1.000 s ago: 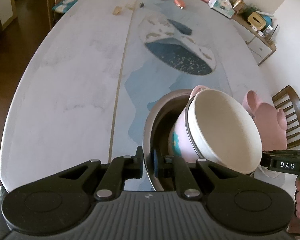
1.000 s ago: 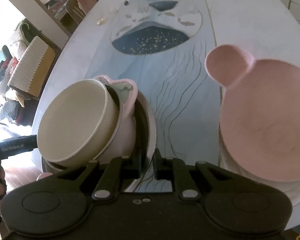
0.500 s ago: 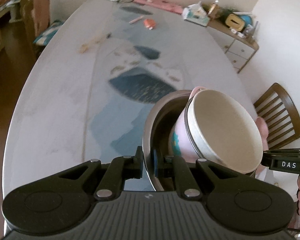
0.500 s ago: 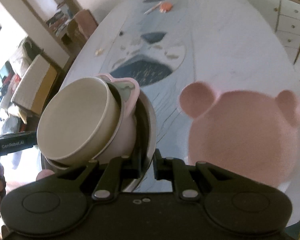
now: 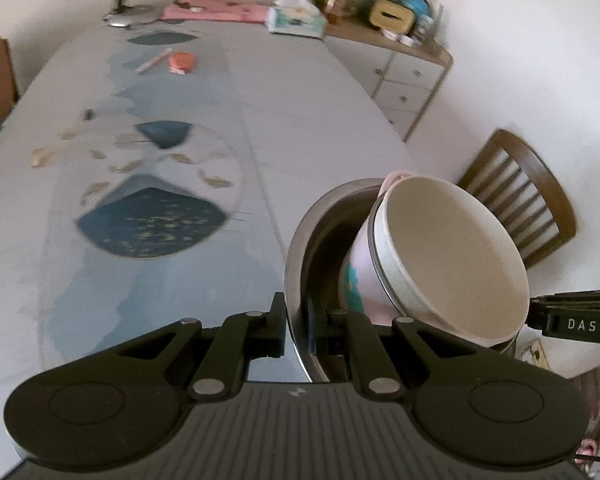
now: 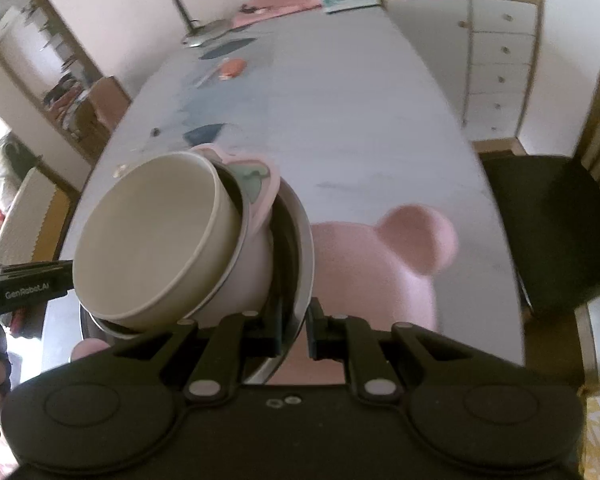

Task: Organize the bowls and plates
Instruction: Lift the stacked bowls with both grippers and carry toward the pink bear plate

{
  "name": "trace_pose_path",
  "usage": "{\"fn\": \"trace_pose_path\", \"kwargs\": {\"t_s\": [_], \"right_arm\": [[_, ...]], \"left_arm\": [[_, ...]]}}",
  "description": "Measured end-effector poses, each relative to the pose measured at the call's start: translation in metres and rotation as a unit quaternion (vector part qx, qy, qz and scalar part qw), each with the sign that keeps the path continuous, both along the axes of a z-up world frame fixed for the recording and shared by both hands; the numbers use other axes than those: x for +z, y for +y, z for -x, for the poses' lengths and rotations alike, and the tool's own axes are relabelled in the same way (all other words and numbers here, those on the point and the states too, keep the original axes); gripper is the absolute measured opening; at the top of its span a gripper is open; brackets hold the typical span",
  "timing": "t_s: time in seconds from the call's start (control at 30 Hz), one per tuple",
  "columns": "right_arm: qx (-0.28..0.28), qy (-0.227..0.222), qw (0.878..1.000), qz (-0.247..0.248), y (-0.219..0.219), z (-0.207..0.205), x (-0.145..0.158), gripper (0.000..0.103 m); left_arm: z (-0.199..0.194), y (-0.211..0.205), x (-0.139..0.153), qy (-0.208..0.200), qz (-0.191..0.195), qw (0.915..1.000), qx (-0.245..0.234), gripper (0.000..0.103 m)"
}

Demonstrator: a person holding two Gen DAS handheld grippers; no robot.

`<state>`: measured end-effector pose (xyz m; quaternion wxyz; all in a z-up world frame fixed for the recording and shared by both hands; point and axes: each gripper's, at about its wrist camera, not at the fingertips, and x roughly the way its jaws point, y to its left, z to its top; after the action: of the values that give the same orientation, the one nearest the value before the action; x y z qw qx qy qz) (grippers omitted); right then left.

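A steel bowl [image 5: 300, 236] holds a pink bowl [image 5: 358, 276] with a cream bowl [image 5: 452, 256] nested in it, tilted. My left gripper [image 5: 296, 326] is shut on the steel bowl's rim on one side. My right gripper [image 6: 294, 330] is shut on the opposite rim of the steel bowl [image 6: 302, 256]; the cream bowl [image 6: 148, 240] and pink bowl [image 6: 252, 268] lean left in that view. The stack hangs in the air above the table. A pink bear-shaped plate [image 6: 380, 268] lies on the table under the right gripper.
The long grey-blue table [image 5: 180, 152] stretches ahead with a small orange item [image 5: 181, 62], a lamp base [image 5: 130, 16] and a tissue box [image 5: 296, 20] at the far end. A wooden chair [image 5: 516, 196] and a white cabinet [image 6: 496, 60] stand on the right.
Both grippers have lifted the bowl stack up from the table and tilted their view toward the far end. The pink bear plate has dropped lower and partly behind the stack.
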<state>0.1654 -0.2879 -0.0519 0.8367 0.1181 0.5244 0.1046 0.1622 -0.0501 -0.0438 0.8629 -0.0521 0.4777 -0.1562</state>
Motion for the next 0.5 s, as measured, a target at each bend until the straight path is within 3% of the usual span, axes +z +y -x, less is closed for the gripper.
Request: {"fn": "trace_pose_path", "kwargs": {"t_s": [0.2,0.5], "right_arm": [[-0.016,0.011,1.000,0.008,-0.032,0.003,-0.015,0.012],[-0.016,0.023,1.000,0.012,-0.052,0.003,-0.035,0.012]], "left_arm": [[-0.005,-0.037,-0.020,0.006,-0.015,0.9996,-0.025,0.009],[0.000,-0.057,-0.043,0.014,-0.036,0.9988,-0.029,0.011]]}}
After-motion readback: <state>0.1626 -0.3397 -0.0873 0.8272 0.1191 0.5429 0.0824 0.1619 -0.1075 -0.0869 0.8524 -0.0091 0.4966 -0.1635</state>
